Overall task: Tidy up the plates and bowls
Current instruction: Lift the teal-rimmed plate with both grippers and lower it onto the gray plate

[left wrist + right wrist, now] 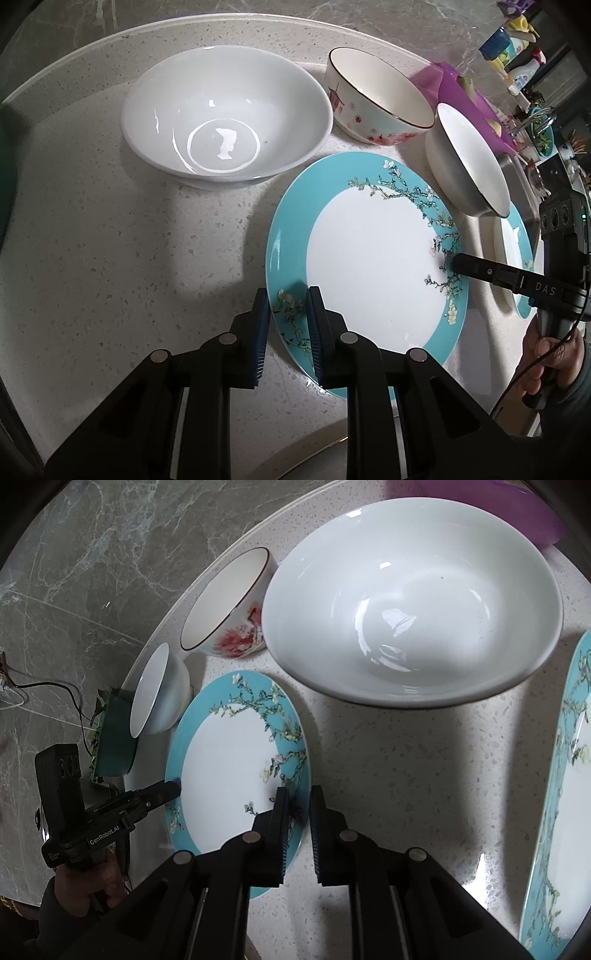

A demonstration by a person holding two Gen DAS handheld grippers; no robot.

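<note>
A teal-rimmed plate with blossom branches [369, 258] [229, 768] lies on the speckled counter [110, 258]. My left gripper [288, 299] [173, 788] is shut on its near-left rim. My right gripper [297, 794] [456, 264] is shut on the opposite rim. Behind the plate stand a large white bowl [225, 114] [406, 609], a bowl with red flowers [376, 96] [229, 609] and a small white bowl [469, 158] [159, 694]. The small bowl's foot sits by the plate's edge. A second teal plate [517, 258] [557, 794] lies further along.
A purple basin [454, 81] stands behind the bowls, with a sink [517, 166] and bottles [517, 55] beyond it. A green plant pot [114, 734] sits past the small bowl. A hand [546, 362] [92, 882] holds each gripper. The counter's curved edge borders grey marble [74, 572].
</note>
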